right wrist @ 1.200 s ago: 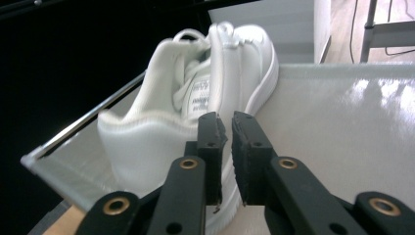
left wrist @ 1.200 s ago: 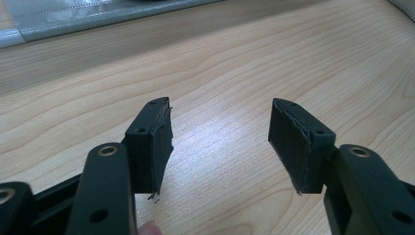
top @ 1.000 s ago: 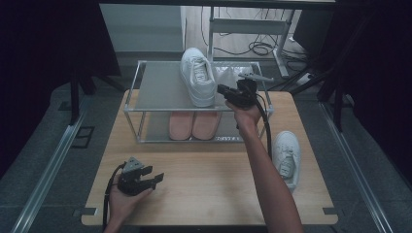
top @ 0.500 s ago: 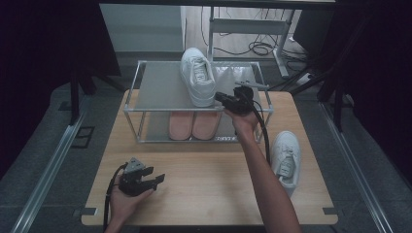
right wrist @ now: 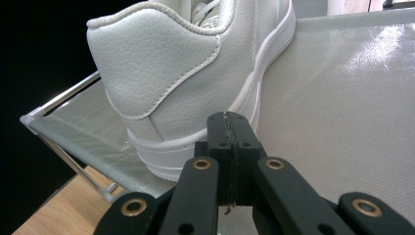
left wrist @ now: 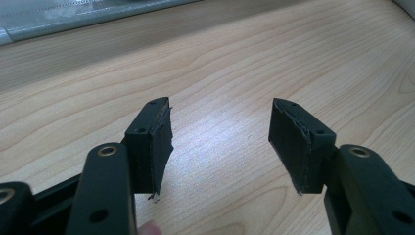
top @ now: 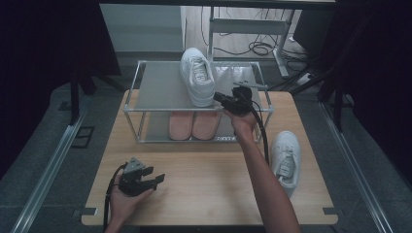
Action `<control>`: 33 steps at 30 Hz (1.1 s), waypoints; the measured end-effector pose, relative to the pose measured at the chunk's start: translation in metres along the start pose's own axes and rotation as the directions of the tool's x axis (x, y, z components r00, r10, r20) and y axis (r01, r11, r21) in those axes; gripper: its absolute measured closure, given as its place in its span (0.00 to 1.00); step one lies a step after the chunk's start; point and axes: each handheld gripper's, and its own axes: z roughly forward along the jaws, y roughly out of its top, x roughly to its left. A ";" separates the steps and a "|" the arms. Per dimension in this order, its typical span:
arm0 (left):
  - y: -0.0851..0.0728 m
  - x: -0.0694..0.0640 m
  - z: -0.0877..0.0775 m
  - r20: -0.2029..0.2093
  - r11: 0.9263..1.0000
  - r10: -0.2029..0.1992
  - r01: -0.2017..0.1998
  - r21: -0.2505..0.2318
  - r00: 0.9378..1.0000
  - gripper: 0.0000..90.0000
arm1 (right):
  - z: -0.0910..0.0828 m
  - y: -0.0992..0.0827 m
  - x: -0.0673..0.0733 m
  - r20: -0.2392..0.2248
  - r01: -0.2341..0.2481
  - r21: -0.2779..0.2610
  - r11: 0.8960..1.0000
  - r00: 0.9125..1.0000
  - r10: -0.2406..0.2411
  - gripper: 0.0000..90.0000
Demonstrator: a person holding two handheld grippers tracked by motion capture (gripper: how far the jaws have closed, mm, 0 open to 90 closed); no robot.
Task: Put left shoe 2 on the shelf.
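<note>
A dim room with dark curtains surrounds a pale wooden desk [top: 204, 189], and a two-tier metal shoe rack [top: 160, 90] stands toward its twelve o'clock edge. On the rack's grey top shelf sits a white sneaker [top: 197, 75], toe pointing to twelve o'clock. The right claw [top: 219, 97] hangs just at that sneaker's heel, at the shoe's five o'clock; its jaws have just been closing and are now pressed together with nothing between them. In the right gripper view the tips sit just beside the heel's sole edge, though I cannot tell if they touch. A pink pair of shoes [top: 192, 124] rests on the lower shelf. A second white sneaker [top: 285, 155] lies on the desk at three o'clock. The left claw [top: 159, 179] rests low at seven o'clock, jaws spread, empty.
</note>
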 end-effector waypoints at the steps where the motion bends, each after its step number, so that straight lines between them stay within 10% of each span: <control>1: 0.000 0.000 0.000 0.000 1.000 0.000 0.000 0.000 1.000 0.47 | 0.000 0.000 0.000 0.000 0.000 0.000 1.000 1.000 0.000 1.00; 33: 0.000 0.002 -0.001 0.001 1.000 -0.003 0.003 -0.005 1.000 0.46 | 0.021 0.000 0.036 -0.079 0.035 0.009 0.999 0.996 -0.034 0.97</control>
